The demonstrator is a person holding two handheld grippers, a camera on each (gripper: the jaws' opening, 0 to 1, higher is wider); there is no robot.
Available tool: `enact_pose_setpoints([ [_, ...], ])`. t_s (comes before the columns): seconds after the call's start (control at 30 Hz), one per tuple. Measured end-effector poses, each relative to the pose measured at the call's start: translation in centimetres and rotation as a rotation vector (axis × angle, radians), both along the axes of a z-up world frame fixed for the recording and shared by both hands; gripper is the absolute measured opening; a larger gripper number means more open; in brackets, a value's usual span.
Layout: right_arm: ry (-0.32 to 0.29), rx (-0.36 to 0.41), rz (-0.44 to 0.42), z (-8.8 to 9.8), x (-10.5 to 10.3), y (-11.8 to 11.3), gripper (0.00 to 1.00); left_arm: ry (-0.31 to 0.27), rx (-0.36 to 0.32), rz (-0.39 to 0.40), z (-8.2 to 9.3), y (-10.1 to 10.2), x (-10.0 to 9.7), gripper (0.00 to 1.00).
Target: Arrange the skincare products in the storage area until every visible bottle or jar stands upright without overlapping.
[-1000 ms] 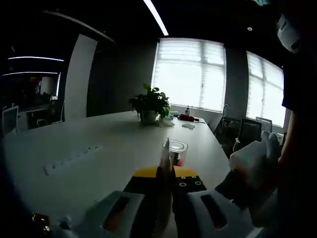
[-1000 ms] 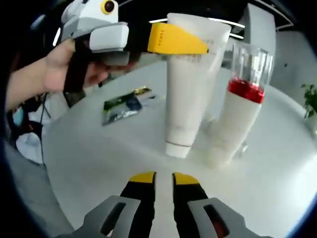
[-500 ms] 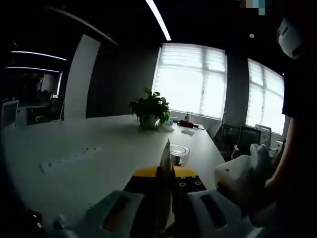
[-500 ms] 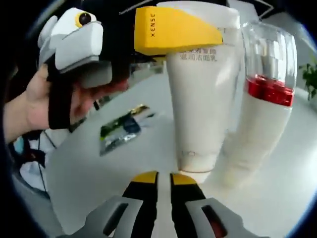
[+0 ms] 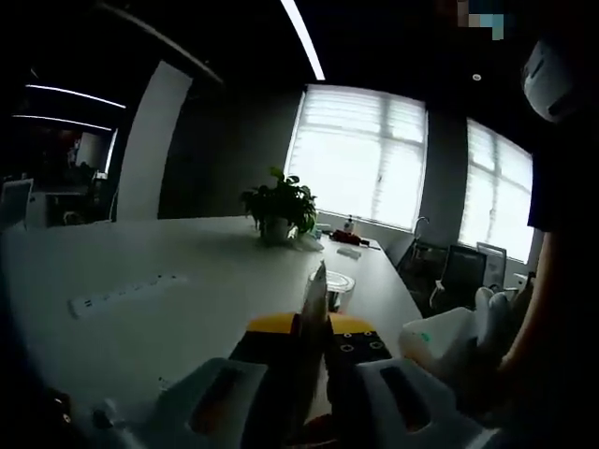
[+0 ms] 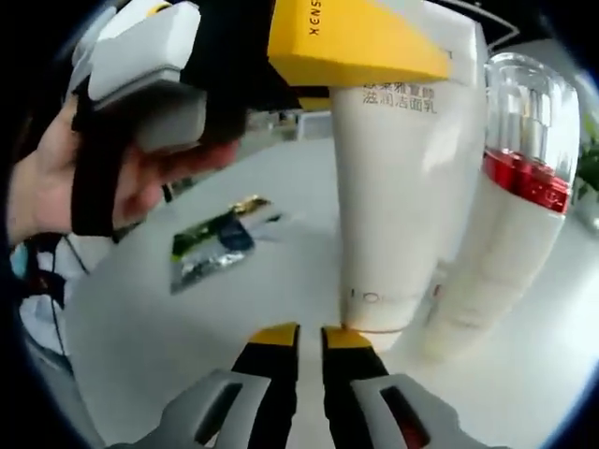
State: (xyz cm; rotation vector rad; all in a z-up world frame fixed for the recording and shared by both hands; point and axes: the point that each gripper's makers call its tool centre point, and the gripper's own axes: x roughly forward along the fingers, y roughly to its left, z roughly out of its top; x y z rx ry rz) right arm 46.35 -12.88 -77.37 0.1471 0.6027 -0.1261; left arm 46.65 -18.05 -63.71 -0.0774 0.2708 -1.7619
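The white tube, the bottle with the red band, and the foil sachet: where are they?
white tube [image 6: 388,215], right gripper view, middle of its body.
bottle with the red band [image 6: 496,267], right gripper view, white lower body.
foil sachet [image 6: 213,245], right gripper view, its centre.

Both grippers, left [image 6: 360,42] and right [image 6: 299,339], have yellow-tipped black jaws on pale grey bodies.

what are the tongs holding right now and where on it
Left tongs grip the white tube by its flat top end. Right tongs hold nothing, shut.
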Motion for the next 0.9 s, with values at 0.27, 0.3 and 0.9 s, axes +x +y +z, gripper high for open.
enact_pose_setpoints([
  [0.27,0.002,0.0,-0.004,-0.2,0.0,-0.1,0.02,0.026,0.01,-0.013,-0.1,0.3,-0.4,0.13],
  [0.3,0.004,-0.002,-0.002,-0.2,0.0,-0.1,0.02,0.033,0.011,-0.015,-0.1,0.3,-0.5,0.13],
  [0.9,0.023,-0.008,0.018,-0.4,-0.4,0.0,0.04,0.075,-0.019,0.004,0.8,0.2,-0.1,0.19],
])
